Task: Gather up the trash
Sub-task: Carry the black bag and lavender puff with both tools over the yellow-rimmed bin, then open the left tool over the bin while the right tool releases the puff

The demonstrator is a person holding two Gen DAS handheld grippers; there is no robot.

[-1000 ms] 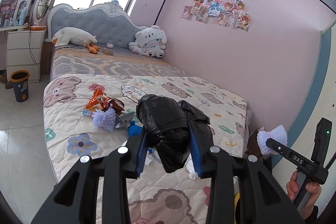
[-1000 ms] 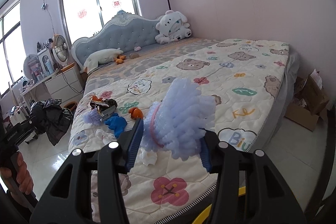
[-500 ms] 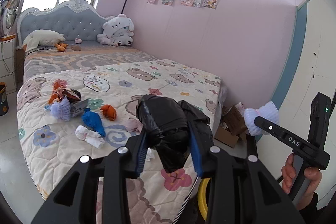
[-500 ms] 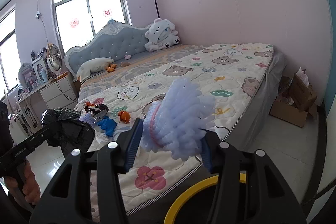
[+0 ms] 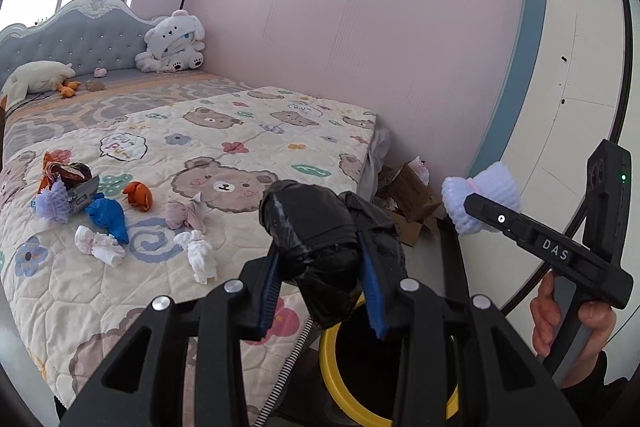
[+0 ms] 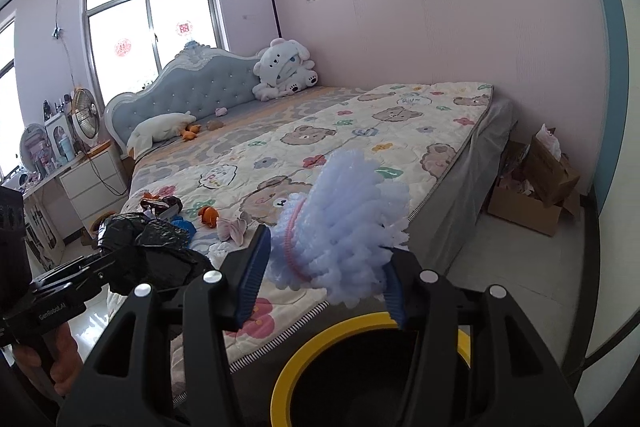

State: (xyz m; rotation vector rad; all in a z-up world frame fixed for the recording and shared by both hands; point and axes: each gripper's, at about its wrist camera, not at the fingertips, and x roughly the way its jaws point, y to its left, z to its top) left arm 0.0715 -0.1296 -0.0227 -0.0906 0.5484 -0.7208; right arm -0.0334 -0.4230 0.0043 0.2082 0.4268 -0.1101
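Both loads hang above the yellow-rimmed bin [image 6: 320,339]: our left gripper [image 5: 324,291] pinches the black bag [image 5: 316,247], our right gripper [image 6: 320,287] the foam net [image 6: 344,223]. We centre each, then release.

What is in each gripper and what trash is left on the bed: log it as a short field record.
left gripper: shut on black bag
right gripper: shut on foam net
bin: yellow rim, on the floor at the bed's foot, below both grippers
bed: trash still lies near the left edge
trash left: blue wad, orange wad, white tissues, snack wrapper
box: cardboard, on the floor by the wall
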